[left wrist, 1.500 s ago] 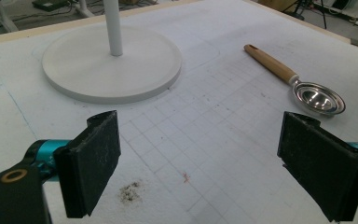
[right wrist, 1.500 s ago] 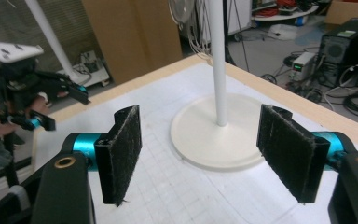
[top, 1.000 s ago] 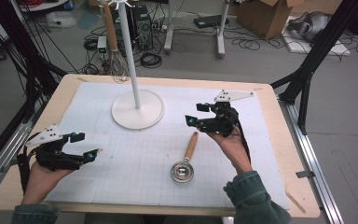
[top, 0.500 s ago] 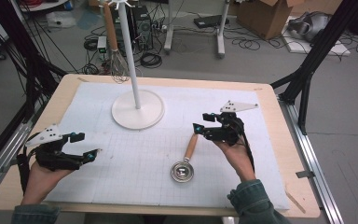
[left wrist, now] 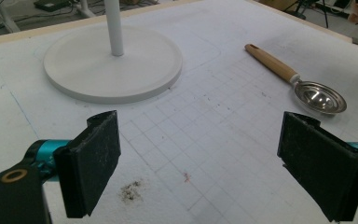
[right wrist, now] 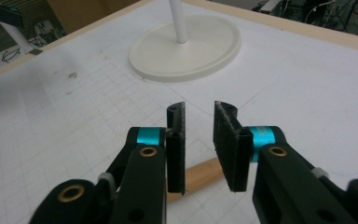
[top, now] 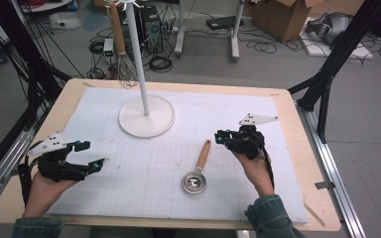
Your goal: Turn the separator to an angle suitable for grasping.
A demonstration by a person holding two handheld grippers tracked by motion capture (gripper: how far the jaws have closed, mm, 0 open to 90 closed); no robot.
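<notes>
Scoop (top: pixel 198 171) lies flat, lower centre of high view, untouched | right gripper (top: pixel 224 138) just right of its wooden handle (right wrist: pixel 199 179), jaws just narrowed to a slim gap above it, not yet gripping | left gripper (top: pixel 95 165) lower left, wide, empty | stand (top: pixel 146 116) upper centre; whisk (top: pixel 125 69) hangs there | pickup and hanging likely remain

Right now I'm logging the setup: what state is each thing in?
Spoon: flat on the mat, bowl up, not gripped.
Whisk: hanging from the stand.
Stand: upright.
Left gripper: wide open, empty.
Right gripper: just been closing, narrow gap, above the spoon handle.
</notes>
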